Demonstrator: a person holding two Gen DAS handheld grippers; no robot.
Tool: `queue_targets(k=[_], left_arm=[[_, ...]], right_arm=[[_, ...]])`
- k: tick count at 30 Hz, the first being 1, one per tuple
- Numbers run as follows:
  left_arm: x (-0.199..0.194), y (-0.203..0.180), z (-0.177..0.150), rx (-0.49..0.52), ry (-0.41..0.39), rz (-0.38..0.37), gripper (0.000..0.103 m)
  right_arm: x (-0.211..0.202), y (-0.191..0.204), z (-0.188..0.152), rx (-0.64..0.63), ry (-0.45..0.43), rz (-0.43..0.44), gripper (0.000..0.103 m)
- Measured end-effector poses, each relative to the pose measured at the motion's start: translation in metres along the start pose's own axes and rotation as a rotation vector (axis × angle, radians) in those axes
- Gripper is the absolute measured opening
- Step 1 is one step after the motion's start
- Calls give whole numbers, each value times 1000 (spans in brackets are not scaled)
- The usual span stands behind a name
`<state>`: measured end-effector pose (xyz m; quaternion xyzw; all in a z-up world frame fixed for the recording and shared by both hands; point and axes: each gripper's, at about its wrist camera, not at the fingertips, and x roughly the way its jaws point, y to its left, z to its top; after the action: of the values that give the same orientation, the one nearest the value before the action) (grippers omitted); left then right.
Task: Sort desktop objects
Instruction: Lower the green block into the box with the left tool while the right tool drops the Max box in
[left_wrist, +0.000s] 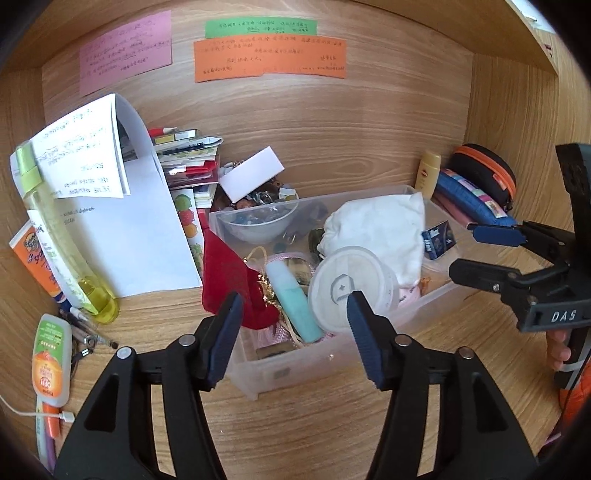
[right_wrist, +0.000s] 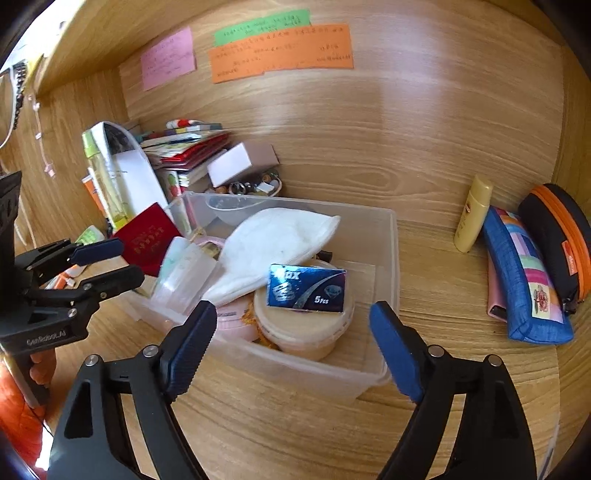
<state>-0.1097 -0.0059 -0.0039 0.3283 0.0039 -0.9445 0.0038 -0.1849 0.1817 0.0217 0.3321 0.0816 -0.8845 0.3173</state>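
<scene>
Left black gripper with blue pads (left_wrist: 293, 334): spread apart, empty, poised over near end of clear plastic storage bin (left_wrist: 343, 350) on wooden desk (left_wrist: 295, 424), above round translucent lidded tub (left_wrist: 351, 288). Right black gripper with blue pads (right_wrist: 293, 347): likewise wide apart, empty, hovering at bin's (right_wrist: 384, 295) near wall, aimed toward small shiny blue packet (right_wrist: 306, 288) lying atop cream tub inside. Blue patchwork pencil pouch (right_wrist: 524, 280) well apart, rightward.

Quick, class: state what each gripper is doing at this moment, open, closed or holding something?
Left gripper: open, holding nothing, poised over the clear bin.
Right gripper: open, holding nothing.
</scene>
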Motion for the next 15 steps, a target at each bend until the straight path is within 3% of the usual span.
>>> queue_targets(k=[4, 6, 7, 13, 15], left_arm=[[-6, -2, 0, -24, 17, -13, 61], [-9, -5, -1, -21, 17, -1, 81], [-12, -6, -3, -24, 5, 8, 83], [-23, -14, -7, -38, -8, 40, 86], [-25, -16, -8, -41, -6, 57, 86]], right_arm=[[-8, 8, -3, -18, -2, -24, 85], [-15, 11, -5, -27, -9, -29, 86], [-18, 12, -6, -32, -15, -32, 86], [-39, 15, -11, -63, -49, -51, 89], [-47, 16, -13, -70, -64, -54, 95]])
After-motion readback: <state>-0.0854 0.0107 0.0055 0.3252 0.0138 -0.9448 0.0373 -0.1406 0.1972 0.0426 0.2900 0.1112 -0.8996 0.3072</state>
